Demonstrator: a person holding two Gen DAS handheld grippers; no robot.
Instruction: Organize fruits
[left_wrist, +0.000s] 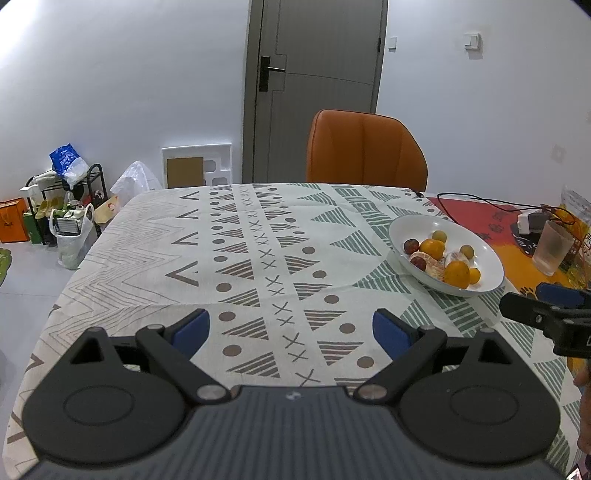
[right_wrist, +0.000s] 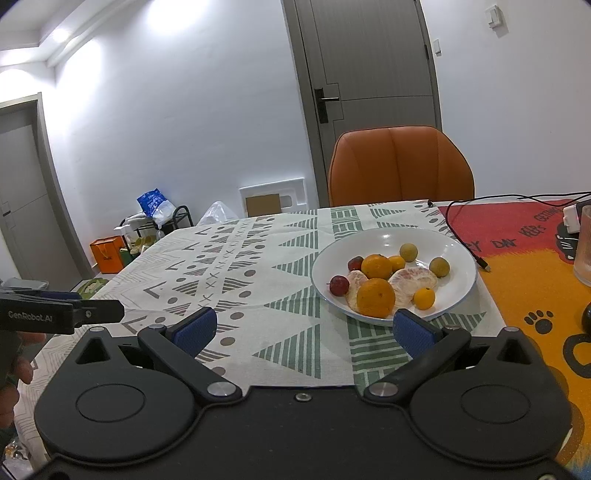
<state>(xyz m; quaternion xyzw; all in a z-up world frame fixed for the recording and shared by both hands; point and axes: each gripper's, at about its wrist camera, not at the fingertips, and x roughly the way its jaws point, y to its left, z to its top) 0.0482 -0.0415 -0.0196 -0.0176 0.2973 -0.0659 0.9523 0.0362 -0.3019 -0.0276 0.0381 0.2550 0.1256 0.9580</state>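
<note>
A white bowl (right_wrist: 458, 291) on the patterned tablecloth holds several fruits: oranges (right_wrist: 375, 297), peeled citrus pieces (right_wrist: 413, 280), small red fruits (right_wrist: 338, 285) and small yellow-green fruits (right_wrist: 439, 266). The bowl also shows in the left wrist view (left_wrist: 406, 229), to the right. My right gripper (right_wrist: 304, 326) is open and empty, just in front of the bowl's near rim. My left gripper (left_wrist: 291, 326) is open and empty over the cloth, left of the bowl. Each gripper shows at the edge of the other's view.
An orange chair (right_wrist: 400, 166) stands at the table's far side. A black cable (right_wrist: 465, 236), a white charger (left_wrist: 524, 221) and a ribbed glass (left_wrist: 554, 251) lie on the red and orange mat (right_wrist: 524, 288) right of the bowl.
</note>
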